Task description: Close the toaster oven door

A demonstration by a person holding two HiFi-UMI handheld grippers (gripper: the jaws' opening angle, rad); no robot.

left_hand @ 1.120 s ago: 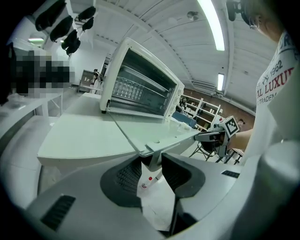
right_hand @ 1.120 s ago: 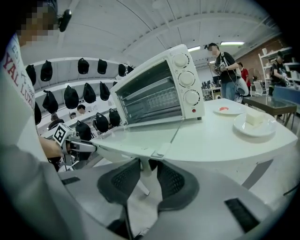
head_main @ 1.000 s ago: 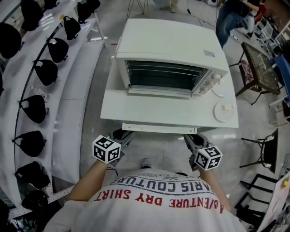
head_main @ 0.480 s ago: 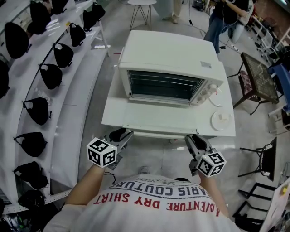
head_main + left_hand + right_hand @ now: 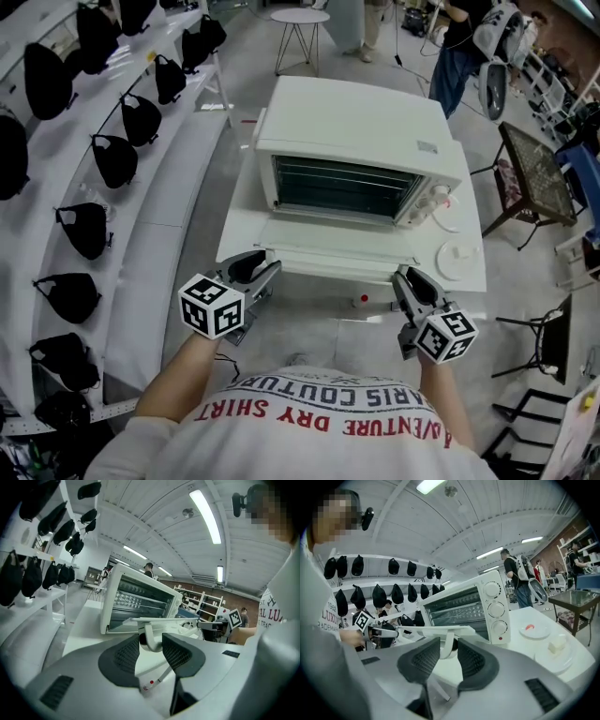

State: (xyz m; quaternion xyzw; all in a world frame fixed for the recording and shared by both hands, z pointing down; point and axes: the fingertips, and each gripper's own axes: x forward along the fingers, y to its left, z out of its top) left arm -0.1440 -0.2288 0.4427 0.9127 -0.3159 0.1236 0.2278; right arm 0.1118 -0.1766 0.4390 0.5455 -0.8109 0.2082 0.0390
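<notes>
One white toaster oven with three knobs and one door handle, one white table, two round plates, two grippers: left gripper, right gripper.

The partly raised door bars the front of the toaster oven, and only a gap above its edge leads inside. Our left gripper and right gripper clamp the door handle near its ends, with free air between them. Left, the shelf of black caps stands close. Right, two small plates occupy the surface.
</notes>
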